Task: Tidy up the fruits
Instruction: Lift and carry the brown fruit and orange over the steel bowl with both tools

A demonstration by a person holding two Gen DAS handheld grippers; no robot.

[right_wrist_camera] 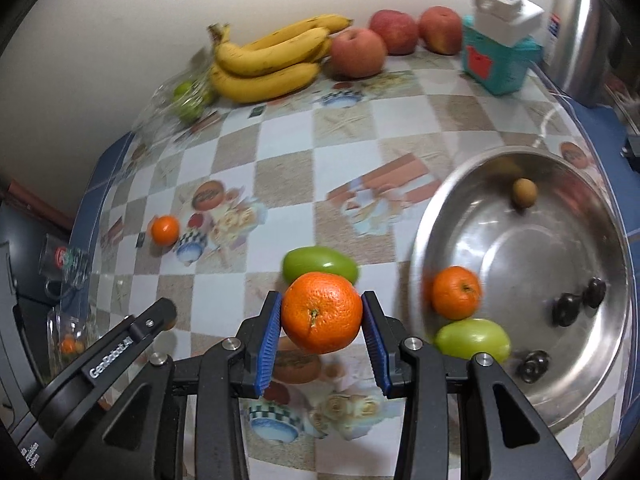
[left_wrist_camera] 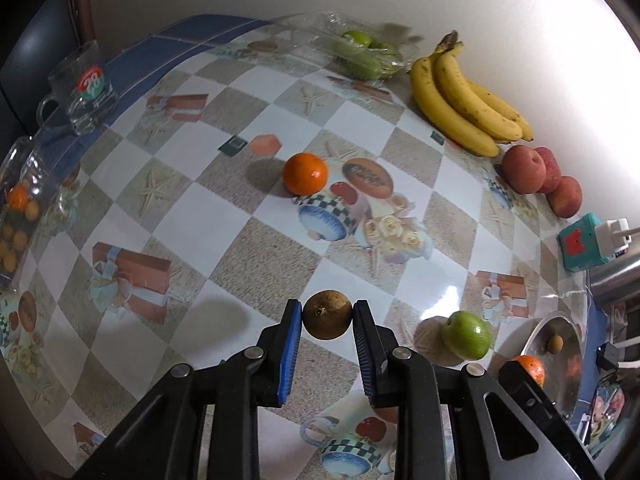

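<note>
My left gripper (left_wrist_camera: 327,316) is shut on a small brown round fruit (left_wrist_camera: 327,314), held above the checked tablecloth. My right gripper (right_wrist_camera: 322,314) is shut on an orange (right_wrist_camera: 322,312), also lifted off the table. A steel bowl (right_wrist_camera: 532,384) at the right holds another orange (right_wrist_camera: 456,292), a green fruit (right_wrist_camera: 472,339), a small brown fruit (right_wrist_camera: 524,192) and three dark fruits. A loose green fruit (right_wrist_camera: 320,266) lies on the cloth just beyond the held orange. One more orange (left_wrist_camera: 306,173) sits mid-table. Bananas (left_wrist_camera: 464,96) and red apples (left_wrist_camera: 540,178) lie along the wall.
A clear bag of green fruits (left_wrist_camera: 360,54) lies at the back by the bananas. A glass mug (left_wrist_camera: 82,90) and a clear container of small orange fruits (left_wrist_camera: 16,216) stand at the left edge. A teal box with a white plug (right_wrist_camera: 500,48) and a steel kettle (right_wrist_camera: 584,40) stand back right.
</note>
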